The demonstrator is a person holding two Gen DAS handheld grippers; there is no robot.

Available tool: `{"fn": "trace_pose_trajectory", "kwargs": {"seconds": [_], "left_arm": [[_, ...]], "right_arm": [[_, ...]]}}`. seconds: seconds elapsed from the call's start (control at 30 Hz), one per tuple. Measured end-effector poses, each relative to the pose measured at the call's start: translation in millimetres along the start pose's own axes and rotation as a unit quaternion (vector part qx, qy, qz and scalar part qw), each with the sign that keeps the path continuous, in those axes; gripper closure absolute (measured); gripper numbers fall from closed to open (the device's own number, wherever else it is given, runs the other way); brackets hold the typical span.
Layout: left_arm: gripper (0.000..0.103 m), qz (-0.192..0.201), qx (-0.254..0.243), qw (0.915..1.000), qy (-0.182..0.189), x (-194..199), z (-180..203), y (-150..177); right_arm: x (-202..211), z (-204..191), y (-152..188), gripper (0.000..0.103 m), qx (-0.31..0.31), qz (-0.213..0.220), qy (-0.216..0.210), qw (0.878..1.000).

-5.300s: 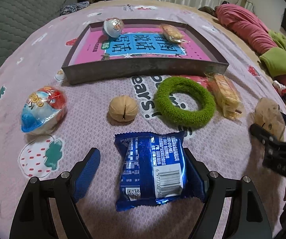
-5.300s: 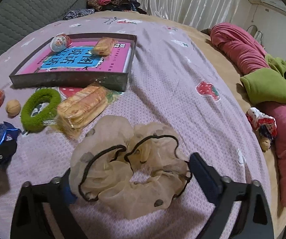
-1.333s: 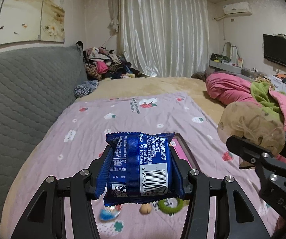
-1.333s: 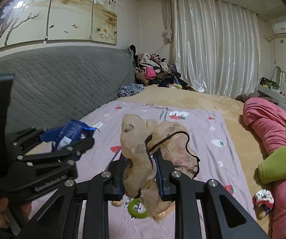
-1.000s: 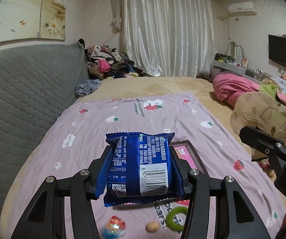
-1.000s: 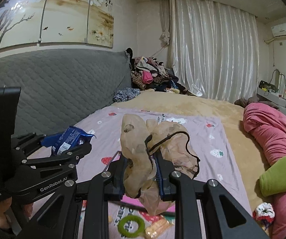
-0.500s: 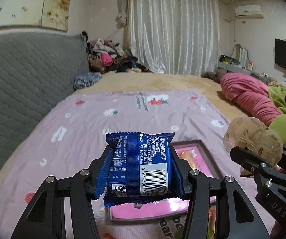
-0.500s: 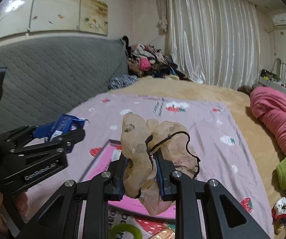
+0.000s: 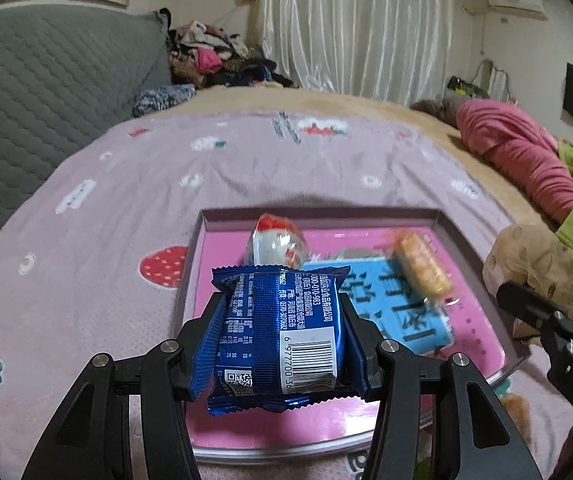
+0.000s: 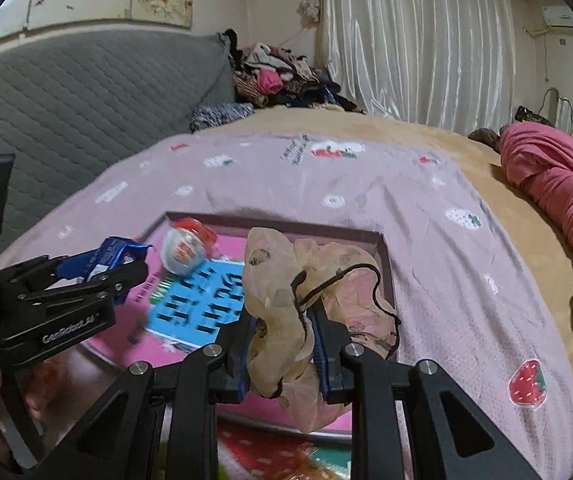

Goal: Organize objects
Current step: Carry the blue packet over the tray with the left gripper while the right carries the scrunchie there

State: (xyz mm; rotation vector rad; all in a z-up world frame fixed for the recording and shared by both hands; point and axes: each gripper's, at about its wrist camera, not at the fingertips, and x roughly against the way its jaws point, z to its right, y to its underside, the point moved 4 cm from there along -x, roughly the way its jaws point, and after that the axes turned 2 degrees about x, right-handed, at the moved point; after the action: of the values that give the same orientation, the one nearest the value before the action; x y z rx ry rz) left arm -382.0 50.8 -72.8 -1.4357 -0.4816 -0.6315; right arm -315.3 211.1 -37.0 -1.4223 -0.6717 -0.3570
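My left gripper (image 9: pixel 282 312) is shut on a blue snack packet (image 9: pixel 282 336) and holds it in the air above the near left part of a shallow pink-bottomed tray (image 9: pixel 326 214). A wrapped egg toy (image 9: pixel 276 242) and a wrapped orange biscuit (image 9: pixel 422 270) lie in the tray. My right gripper (image 10: pixel 282 332) is shut on a beige chiffon scrunchie (image 10: pixel 286 280), held above the tray's right side (image 10: pixel 386 264). The scrunchie also shows at the right of the left wrist view (image 9: pixel 534 268). The left gripper with the packet shows in the right wrist view (image 10: pixel 98 264).
The tray rests on a lilac strawberry-print bedsheet (image 9: pixel 246 160). A grey quilted headboard (image 9: pixel 46 76) runs along the left. Pink and green bedding (image 9: pixel 526 156) is heaped at the right. A clothes pile (image 10: pixel 278 76) sits at the back.
Both grippers have tilted downward and come in over the tray, each still holding its object. The tray now fills the lower middle of both views.
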Motion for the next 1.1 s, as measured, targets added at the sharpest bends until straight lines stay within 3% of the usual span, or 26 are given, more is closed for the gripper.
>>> {"fn": "trace_pose_trajectory", "kwargs": {"seconds": [0.17, 0.87, 1.1], "left_arm": [[0.048, 0.003, 0.010, 0.9999, -0.001, -3, -8, 1], [0.047, -0.049, 0.022, 0.9985, -0.013, -35, -13, 13], [0.046, -0.054, 0.018, 0.9981, -0.021, -39, -13, 14]], "right_arm": [[-16, 3, 8, 0.078, -0.005, -0.018, -0.004, 1.000], [-47, 10, 23, 0.078, -0.018, -0.074, 0.008, 0.997], [-51, 11, 26, 0.071, -0.020, -0.086, 0.007, 0.996]]}}
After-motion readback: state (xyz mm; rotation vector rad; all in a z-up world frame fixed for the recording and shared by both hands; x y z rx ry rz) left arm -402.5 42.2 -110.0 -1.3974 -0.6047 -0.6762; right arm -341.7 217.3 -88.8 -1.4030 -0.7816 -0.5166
